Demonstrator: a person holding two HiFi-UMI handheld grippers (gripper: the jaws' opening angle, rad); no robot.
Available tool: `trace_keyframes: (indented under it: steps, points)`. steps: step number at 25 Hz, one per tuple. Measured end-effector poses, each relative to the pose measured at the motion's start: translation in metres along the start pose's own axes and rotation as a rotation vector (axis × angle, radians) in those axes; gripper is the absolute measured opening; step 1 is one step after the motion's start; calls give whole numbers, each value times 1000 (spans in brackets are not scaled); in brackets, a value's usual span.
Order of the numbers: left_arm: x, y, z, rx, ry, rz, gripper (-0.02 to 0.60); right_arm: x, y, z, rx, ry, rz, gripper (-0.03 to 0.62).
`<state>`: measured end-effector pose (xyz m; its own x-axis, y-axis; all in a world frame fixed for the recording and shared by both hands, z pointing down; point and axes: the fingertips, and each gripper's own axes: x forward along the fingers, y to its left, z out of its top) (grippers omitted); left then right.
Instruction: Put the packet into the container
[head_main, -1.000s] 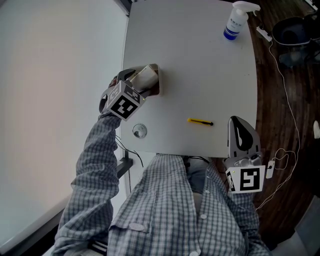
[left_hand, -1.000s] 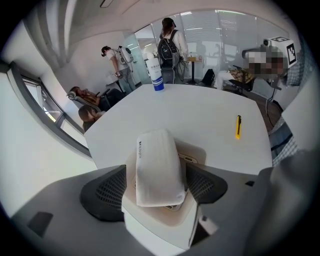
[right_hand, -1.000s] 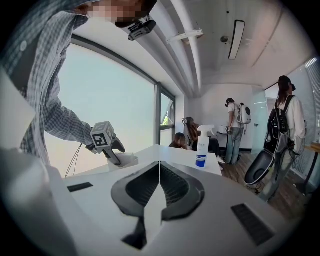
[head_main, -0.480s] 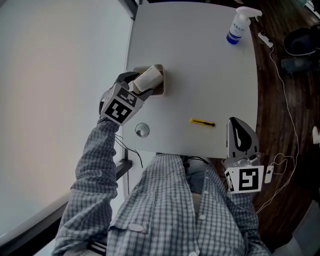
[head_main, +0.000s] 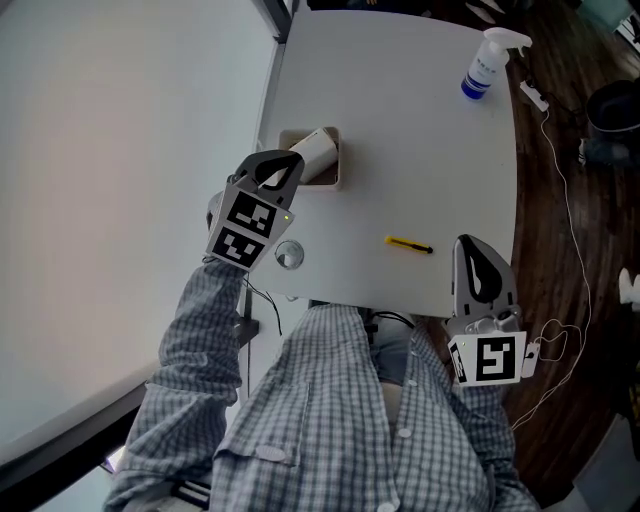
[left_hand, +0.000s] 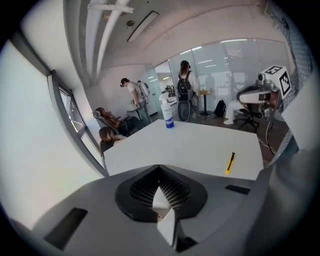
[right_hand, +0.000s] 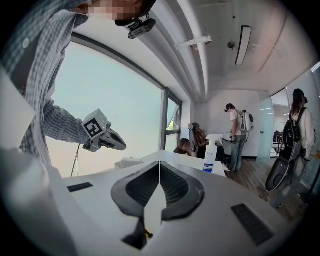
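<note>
Two tools: you hold one in each hand, both at the near side of the tabletop (head_main: 400, 130).
Head view, left tool: your left tool (head_main: 288, 168) sits at 7 o'clock of the container, its tips just beside the near-left corner.
Head view, packet: the pale packet (head_main: 316, 148) lies inside the tan container (head_main: 332, 180), slanted against a wall. No tool touches it.
Head view, right tool: your right tool (head_main: 472, 250) hangs at the tabletop's near-right edge, at 4 o'clock of the yellow cutter (head_main: 408, 244) and well apart from the container.
Head view, other things: a spray bottle (head_main: 485, 62) stands at the tabletop's far-right corner. A round metal fitting (head_main: 289, 256) sits at 6 o'clock of the container.
Left gripper view, jaws: your left tool (left_hand: 159, 175) has just been closing. Its jaws now meet at the tips with nothing between them.
Left gripper view, beyond: the spray bottle (left_hand: 167, 114) stands at 12 o'clock of the tips, the cutter (left_hand: 230, 162) lies at 3 o'clock, and your right tool (left_hand: 252, 95) shows at 2 o'clock.
Right gripper view, jaws: your right tool (right_hand: 160, 167) has its jaws together, gripping nothing.
Right gripper view, beyond: your left tool (right_hand: 107, 140) hangs at 10 o'clock of the tips. The spray bottle (right_hand: 210, 157) stands at 2 o'clock.
</note>
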<state>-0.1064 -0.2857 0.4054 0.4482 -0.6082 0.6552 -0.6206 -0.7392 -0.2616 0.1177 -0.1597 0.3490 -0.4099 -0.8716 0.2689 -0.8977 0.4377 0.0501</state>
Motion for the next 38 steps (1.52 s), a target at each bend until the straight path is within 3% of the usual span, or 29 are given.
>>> trace_keyframes:
  steps: [13, 20, 30, 38]
  points:
    - [-55, -34, 50, -174, -248, -24, 8, 3, 13, 13, -59, -15, 23, 15]
    - [-76, -58, 63, -199, -302, -51, 8, 8, 18, 24, -77, -34, 41, 15]
    - [-91, -81, 54, -341, -361, -90, 8, 18, 28, 32, -105, -37, 76, 15]
    - [-94, -98, 53, -240, -370, -73, 8, 18, 26, 26, -113, -15, 80, 15]
